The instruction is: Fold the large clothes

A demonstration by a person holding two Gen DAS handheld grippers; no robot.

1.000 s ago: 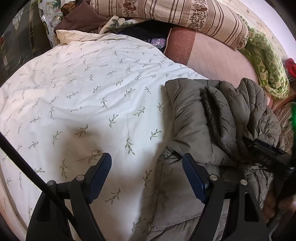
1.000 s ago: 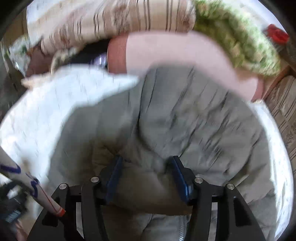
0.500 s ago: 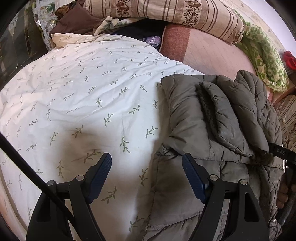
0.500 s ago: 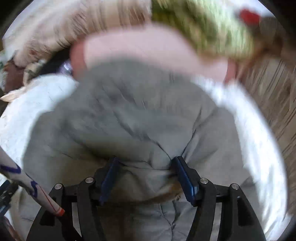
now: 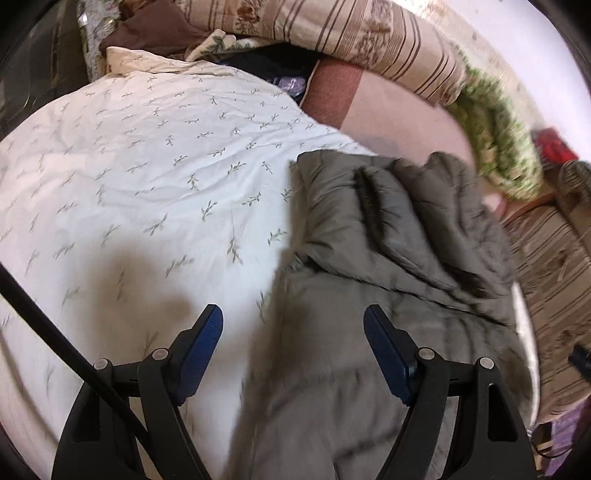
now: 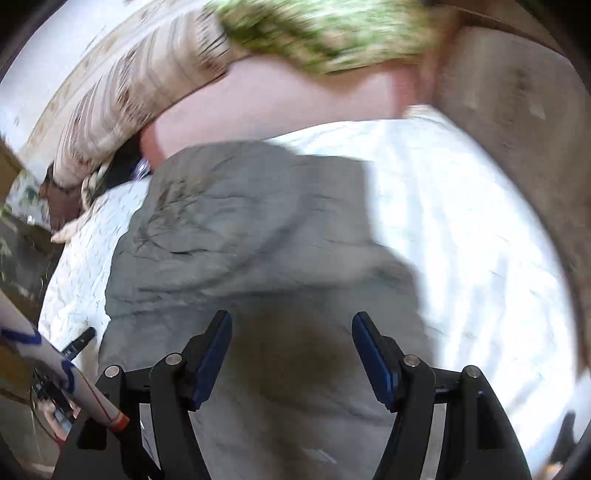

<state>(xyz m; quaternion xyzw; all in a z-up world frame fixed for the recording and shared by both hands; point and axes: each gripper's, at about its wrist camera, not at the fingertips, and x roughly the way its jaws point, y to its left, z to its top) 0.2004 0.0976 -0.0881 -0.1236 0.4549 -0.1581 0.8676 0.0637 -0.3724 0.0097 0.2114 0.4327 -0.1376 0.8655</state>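
Bed sheet (image 5: 155, 177): largest surface, off-white cotton-like weave, fine creases, printed with small green leaf sprigs. In the right wrist view it reads as blown-out white (image 6: 461, 229), detail lost to blur.

Puffer jacket (image 5: 388, 266): grey-olive, quilted, matte synthetic shell with stitched channels. Lies on the sheet toward its right side. A padded sleeve or flap is folded across the upper body, forming rounded ridges; the lower panel lies flatter. In the right wrist view the jacket (image 6: 258, 240) is a wrinkled, roughly rectangular mass with a curved seam across it.

Striped pillow (image 5: 332, 33): beige with brown stripes and floral bands, bulky, at the head of the bed. Beneath it a pink mattress cover (image 5: 399, 107) with a darker rust band.

Green patterned blanket (image 5: 498, 147): rolled, nubby-looking, at the far right edge.

Left gripper (image 5: 293, 339): black frame, blue ribbed pads (image 5: 201, 343), jaws wide apart, nothing between them. It hovers over the jacket's left edge where it meets the sheet; contact not evident.

Right gripper (image 6: 291, 347): same build, blue pads (image 6: 373, 358), jaws opening, no cloth pinched between them; jacket fabric lies below in shadow. Frame heavily motion-blurred.

Black cable (image 5: 55, 332): thin, crosses the lower left diagonally.
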